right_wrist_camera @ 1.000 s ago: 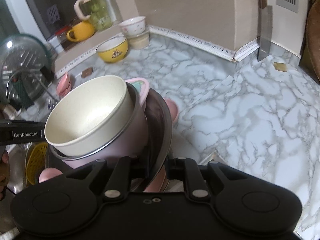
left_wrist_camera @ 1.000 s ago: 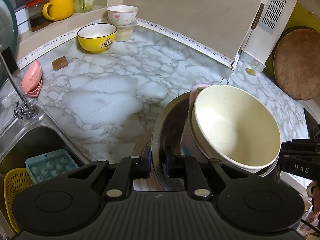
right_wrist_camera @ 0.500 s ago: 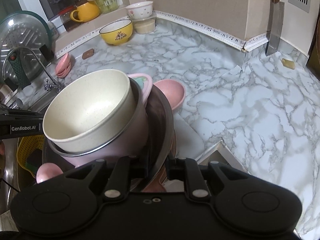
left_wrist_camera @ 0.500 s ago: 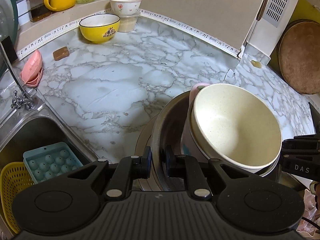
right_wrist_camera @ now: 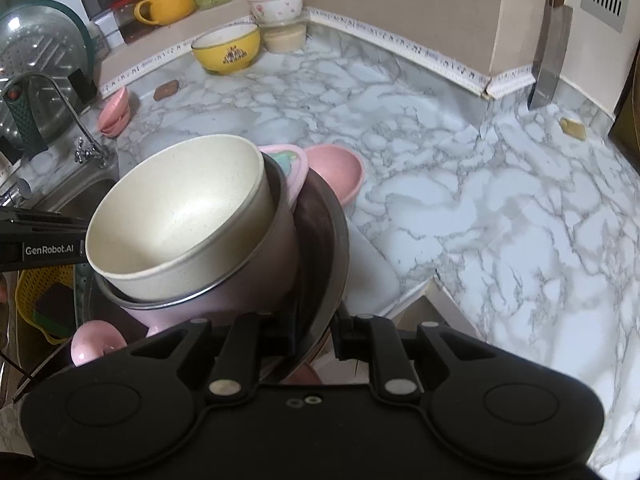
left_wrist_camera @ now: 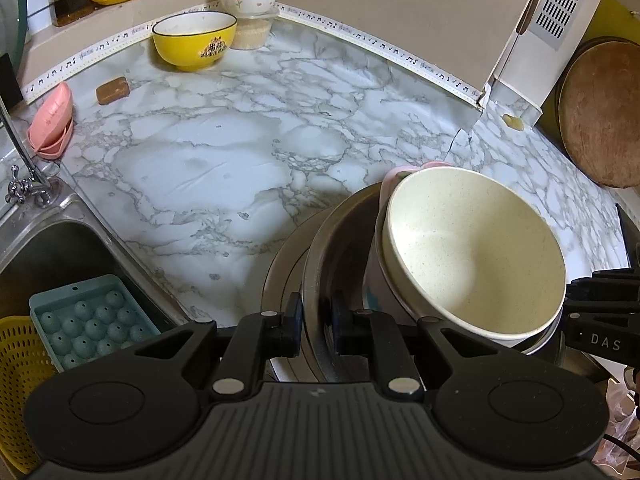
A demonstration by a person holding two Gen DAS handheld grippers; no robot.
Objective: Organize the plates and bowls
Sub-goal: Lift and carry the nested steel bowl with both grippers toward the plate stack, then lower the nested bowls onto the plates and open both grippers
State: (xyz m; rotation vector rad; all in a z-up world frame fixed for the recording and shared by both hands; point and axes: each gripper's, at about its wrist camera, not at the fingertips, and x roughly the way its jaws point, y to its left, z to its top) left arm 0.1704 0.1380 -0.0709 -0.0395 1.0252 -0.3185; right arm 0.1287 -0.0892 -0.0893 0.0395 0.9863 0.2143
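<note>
Left tongs (left_wrist_camera: 314, 322) and right tongs (right_wrist_camera: 316, 334) each pinch opposite rims of the steel basin (left_wrist_camera: 316, 240), held over the table (left_wrist_camera: 224, 152) edge beside the sink (left_wrist_camera: 48, 240). Broad bare marble lies ahead. The cream bowl (left_wrist_camera: 472, 252) tilts inside, hiding the pink pot (right_wrist_camera: 224, 300) beneath.

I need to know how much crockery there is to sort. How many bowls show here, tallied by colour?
Cream: 1, the cream bowl on top of the carried stack
Pink: 1, the pink bowl behind the stack
Yellow: 1, the yellow bowl
White floral: 1, the floral bowl
Total: 4
</note>
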